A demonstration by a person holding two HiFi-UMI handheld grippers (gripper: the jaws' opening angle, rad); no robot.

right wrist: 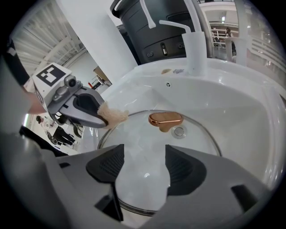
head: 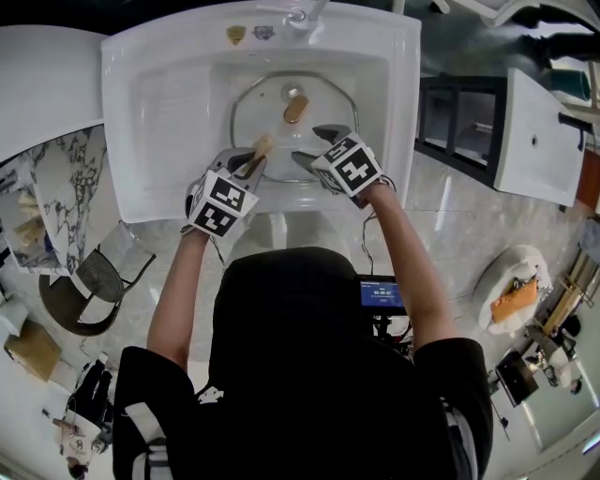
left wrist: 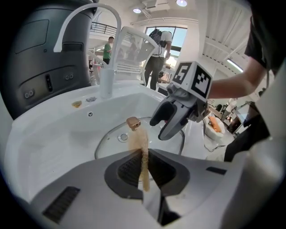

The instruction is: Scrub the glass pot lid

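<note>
We find no brand we can read. Two small stickers [head: 249, 34] sit on the sink [head: 141, 112] rim just beside the faucet [head: 300, 14], one gold and one bluish, with print too small to make out. The cubes on both grippers carry only black-and-white square markers.

The lid [head: 267, 122] [left wrist: 109, 145] [right wrist: 143, 147] lies flat in the basin in front of the faucet, knob [head: 295, 108] [left wrist: 133, 122] [right wrist: 165, 119] up. The copper knob is oblong, and its long axis runs roughly from the faucet toward us, a little slanted.

The left gripper [head: 258, 155] [left wrist: 143, 154] [right wrist: 105, 118] is clamped on a tan sponge [head: 262, 148] [left wrist: 139, 143] [right wrist: 114, 117] over the lid's rim, on the side away from the faucet. We cannot tell whether the sponge touches the glass. The right gripper [head: 314, 145] [left wrist: 160, 129] [right wrist: 144, 165] has its jaws apart with nothing between them. It hovers over that same far side, just beside the left.
</note>
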